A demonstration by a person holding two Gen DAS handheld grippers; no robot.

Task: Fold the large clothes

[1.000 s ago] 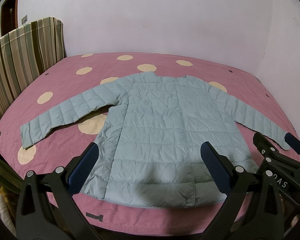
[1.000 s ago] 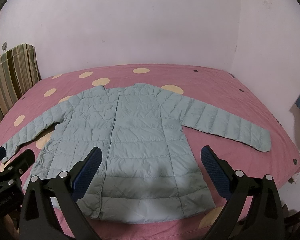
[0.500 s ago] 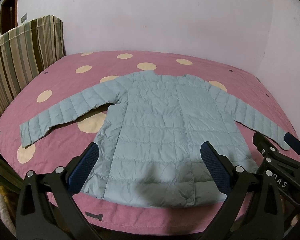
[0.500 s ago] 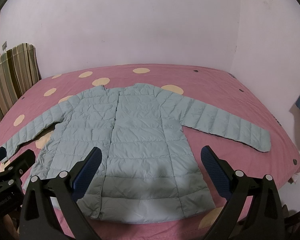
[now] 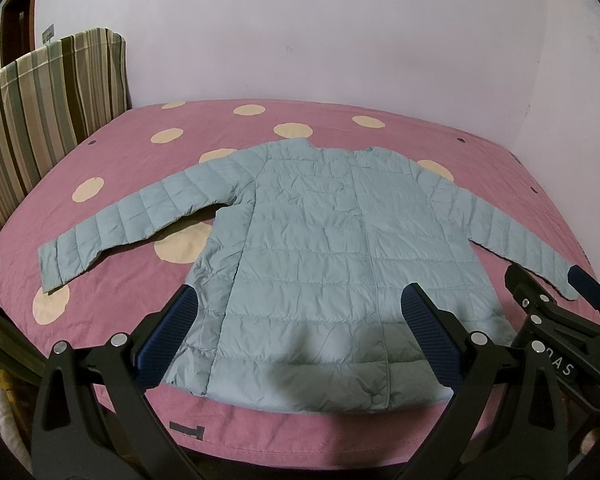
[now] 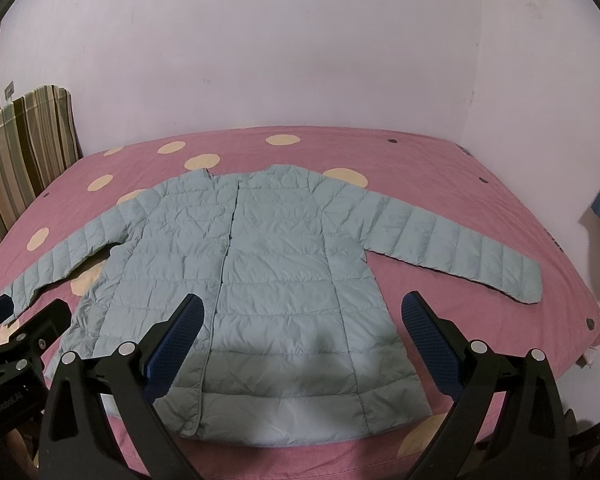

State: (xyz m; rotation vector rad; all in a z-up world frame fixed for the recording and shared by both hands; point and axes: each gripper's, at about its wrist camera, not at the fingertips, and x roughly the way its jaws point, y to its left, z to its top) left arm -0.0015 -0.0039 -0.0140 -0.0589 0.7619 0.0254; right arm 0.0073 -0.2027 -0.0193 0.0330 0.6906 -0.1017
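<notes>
One jacket (image 5: 332,256) (quilted), one bed (image 5: 380,436), two claws (image 5: 296,340)

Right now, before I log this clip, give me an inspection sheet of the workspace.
Surface: pink bedspread with cream dots, smooth.
Job's things: light blue quilted jacket lies flat, front up, buttoned, both sleeves spread out, unfolded.
Clutter: nothing seen on the bed.
Grippers: left gripper and right gripper both open, empty, above the jacket's hem; fingers apart.
Cables: nothing seen.
Surroundings: pale wall behind; striped cushion upright at the left edge.
</notes>
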